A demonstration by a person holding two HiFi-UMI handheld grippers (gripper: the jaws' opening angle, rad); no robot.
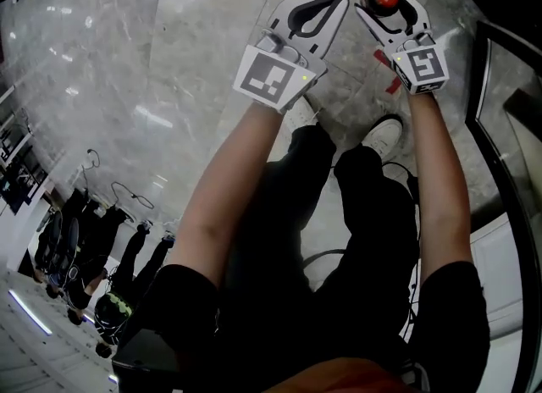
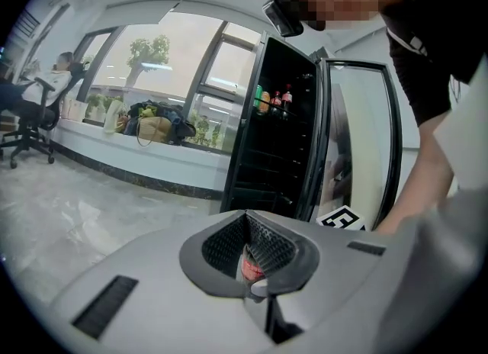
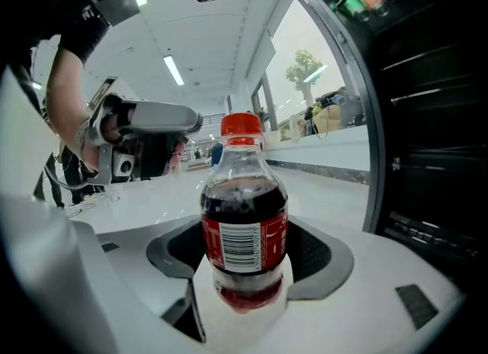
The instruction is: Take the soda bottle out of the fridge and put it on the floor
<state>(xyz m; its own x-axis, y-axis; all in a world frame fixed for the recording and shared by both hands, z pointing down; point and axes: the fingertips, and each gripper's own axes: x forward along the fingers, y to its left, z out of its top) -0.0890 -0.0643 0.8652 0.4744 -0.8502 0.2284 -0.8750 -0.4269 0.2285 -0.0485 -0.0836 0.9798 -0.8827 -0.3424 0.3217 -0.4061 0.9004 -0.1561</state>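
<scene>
Grey marble floor (image 1: 152,52) lies below me. My right gripper (image 1: 389,3) has its jaws pinching the soda bottle (image 3: 244,223) at the label, clear of the fridge (image 3: 435,139). My left gripper (image 1: 315,12) has its jaws pressed together on nothing. The bottle's round, slick body could slip or topple if I set it down tilted.
</scene>
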